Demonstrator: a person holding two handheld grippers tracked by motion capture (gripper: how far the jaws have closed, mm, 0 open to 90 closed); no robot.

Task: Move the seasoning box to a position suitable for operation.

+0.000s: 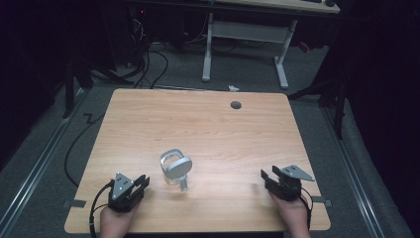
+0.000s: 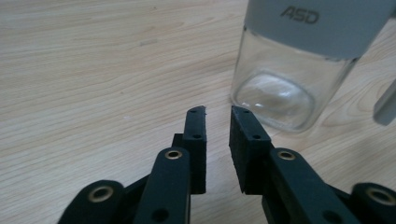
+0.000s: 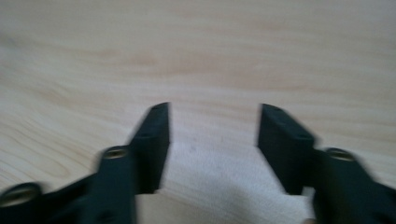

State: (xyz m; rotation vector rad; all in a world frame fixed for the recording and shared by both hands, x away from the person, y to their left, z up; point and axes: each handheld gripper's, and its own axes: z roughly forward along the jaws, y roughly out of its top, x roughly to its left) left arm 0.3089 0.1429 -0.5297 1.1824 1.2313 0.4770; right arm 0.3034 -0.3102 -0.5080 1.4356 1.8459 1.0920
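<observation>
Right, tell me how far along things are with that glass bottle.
Nothing looks done yet: the glass bottle stands upright on the table, grey lid on, untouched. In hand: the left gripper sits just short of the bottle's base, jaws a narrow gap apart with nothing between them. The right gripper is over bare wood, jaws wide and empty. Reaching, gripping and whatever follows with the bottle are all still left.

left hand-held gripper (image 1: pixel 142 181): narrow gap, nothing held | right hand-held gripper (image 1: pixel 267 174): jaws wide, nothing held

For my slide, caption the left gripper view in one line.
Left hand-held gripper, jaws narrowly apart and empty, faces a clear glass jar with grey lid band on the light wooden table.
</observation>
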